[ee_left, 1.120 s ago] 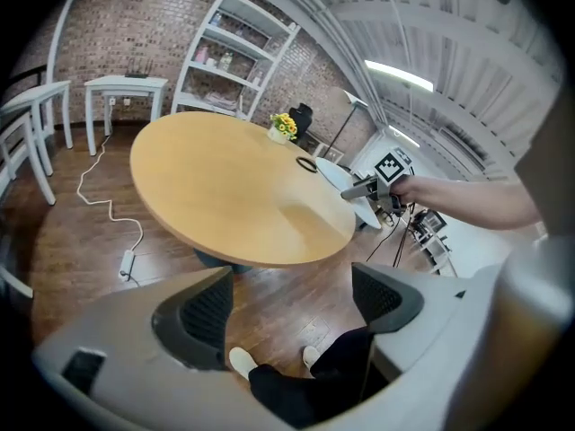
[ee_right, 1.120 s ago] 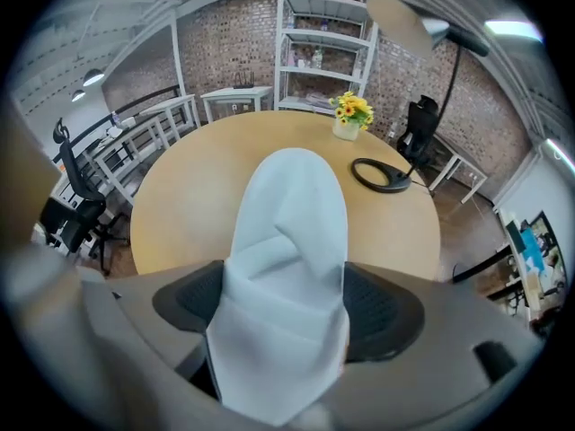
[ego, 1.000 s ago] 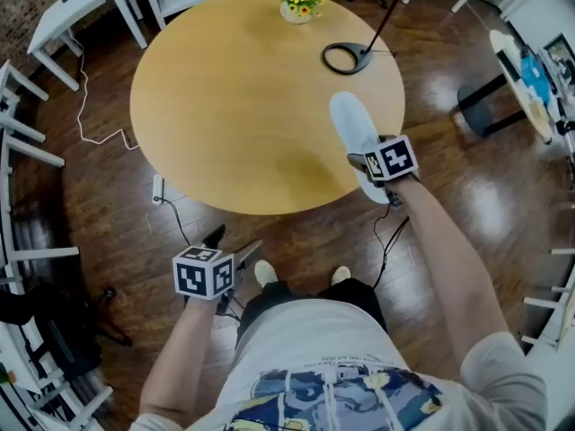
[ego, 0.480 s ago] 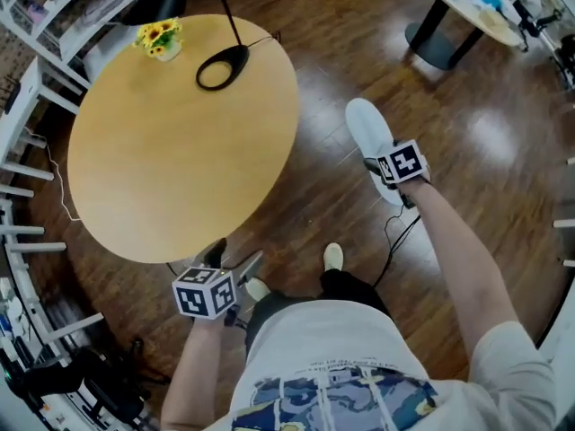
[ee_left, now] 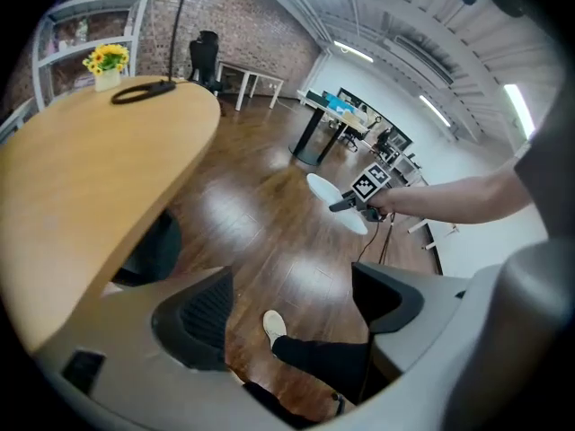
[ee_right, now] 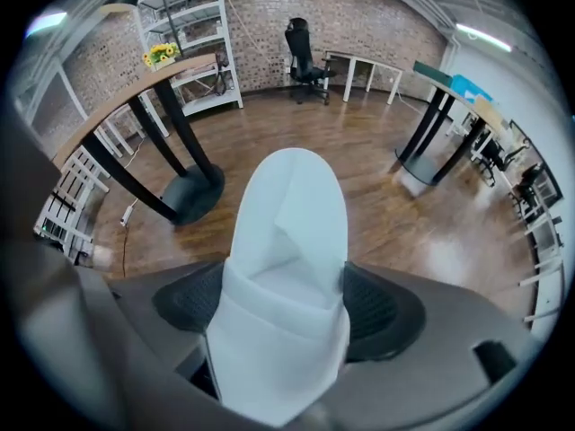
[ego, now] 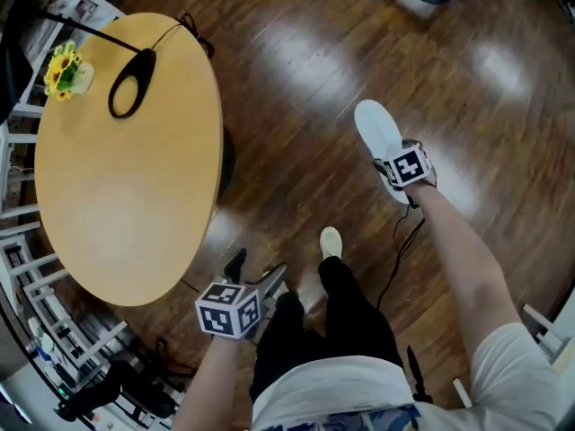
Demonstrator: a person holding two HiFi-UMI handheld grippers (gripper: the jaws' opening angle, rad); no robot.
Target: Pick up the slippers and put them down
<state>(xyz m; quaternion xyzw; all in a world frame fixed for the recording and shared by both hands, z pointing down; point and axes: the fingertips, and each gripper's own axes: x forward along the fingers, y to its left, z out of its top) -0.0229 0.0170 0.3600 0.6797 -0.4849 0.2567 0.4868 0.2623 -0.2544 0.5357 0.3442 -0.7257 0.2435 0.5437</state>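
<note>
Slipper (ee_right: 292,214) of soft white fabric, round-toed, pinched in right tool (ee_right: 286,308)

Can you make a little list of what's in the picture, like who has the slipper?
slipper: white, held up over the wooden floor
right hand-held gripper: shut on the slipper
left hand-held gripper: open, empty
table: round, wooden, on the person's left
on the table: yellow flowers, black ring
</note>
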